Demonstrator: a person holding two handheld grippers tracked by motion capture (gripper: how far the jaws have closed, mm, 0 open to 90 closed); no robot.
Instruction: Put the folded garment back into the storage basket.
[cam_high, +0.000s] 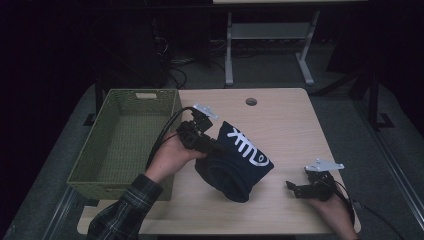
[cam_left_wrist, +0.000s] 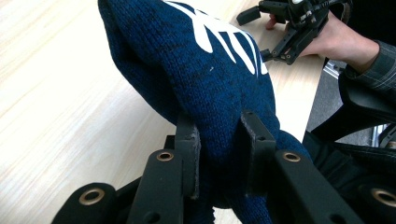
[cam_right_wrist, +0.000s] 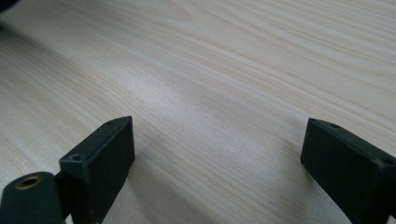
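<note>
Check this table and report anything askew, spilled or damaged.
Nothing stands out. The navy knit hat hangs bunched from the left gripper, its lower edge near the table; the green basket sits square; the right gripper is open.

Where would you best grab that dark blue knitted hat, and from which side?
Probably by a bunched fold at its edge, from the basket side, as the left gripper does: its pads pinch a gathered ridge of the knitted hat. The knit is soft and floppy, so a thick fold likely fills the jaws better than a flat layer. The right gripper rests open on the table.
</note>
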